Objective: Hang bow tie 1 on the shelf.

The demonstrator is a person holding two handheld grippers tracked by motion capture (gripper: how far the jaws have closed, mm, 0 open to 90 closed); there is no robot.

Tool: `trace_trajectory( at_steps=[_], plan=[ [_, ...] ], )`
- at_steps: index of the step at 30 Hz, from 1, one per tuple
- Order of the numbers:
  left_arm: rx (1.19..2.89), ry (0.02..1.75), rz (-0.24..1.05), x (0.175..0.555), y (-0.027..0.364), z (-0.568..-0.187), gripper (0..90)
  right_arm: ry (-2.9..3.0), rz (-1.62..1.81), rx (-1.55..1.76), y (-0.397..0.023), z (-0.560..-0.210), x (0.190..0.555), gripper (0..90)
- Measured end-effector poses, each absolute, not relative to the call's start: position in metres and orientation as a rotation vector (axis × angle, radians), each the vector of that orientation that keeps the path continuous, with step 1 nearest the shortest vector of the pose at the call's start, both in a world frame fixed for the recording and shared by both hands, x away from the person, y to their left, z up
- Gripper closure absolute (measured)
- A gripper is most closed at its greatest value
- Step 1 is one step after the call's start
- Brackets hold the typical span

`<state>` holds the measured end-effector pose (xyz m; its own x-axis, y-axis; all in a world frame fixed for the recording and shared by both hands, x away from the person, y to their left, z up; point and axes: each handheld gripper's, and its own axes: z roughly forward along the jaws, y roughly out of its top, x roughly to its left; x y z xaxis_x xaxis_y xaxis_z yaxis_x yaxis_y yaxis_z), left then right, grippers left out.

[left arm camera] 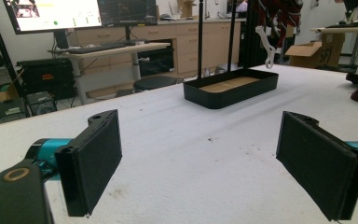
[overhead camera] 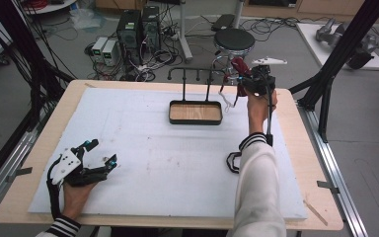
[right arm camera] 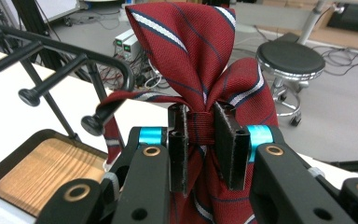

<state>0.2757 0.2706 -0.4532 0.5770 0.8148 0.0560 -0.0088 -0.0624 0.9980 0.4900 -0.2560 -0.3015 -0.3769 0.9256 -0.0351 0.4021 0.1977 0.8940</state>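
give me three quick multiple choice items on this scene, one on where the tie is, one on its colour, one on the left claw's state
1. Where is the tie?
A. in the tray
B. clamped in the right claw
C. flat on the table

2. What is the tie's main colour?
A. dark red
B. green
C. yellow

3. How do the left claw's jaws stand?
A. shut on the tie
B. shut on nothing
C. wide open

Answers: 1 B, its pads pinch the bunched cloth beside the rack; 2 A, red with white and dark stripes; 3 C, bare white table shows between its pads.

1 bow tie (right arm camera: 200, 60), 1 rack (overhead camera: 196, 91), 2 grippers (overhead camera: 96, 154)
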Motion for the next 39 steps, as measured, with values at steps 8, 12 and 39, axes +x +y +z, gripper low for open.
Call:
trace_trajectory(
  at_steps=[8,12,39],
  plan=[
    [1.492,0.721,0.781,0.276,0.271,-0.453,14.3,1.933,1.127,1.264,-0.258,-0.310,0.493,76.2],
    [1.493,0.721,0.779,0.275,0.270,-0.453,14.3,1.920,1.115,1.226,-0.259,-0.319,0.491,76.1],
    [1.495,0.719,0.782,0.275,0.270,-0.453,14.3,1.964,1.199,1.191,-0.256,-0.323,0.487,2.1]
  ],
)
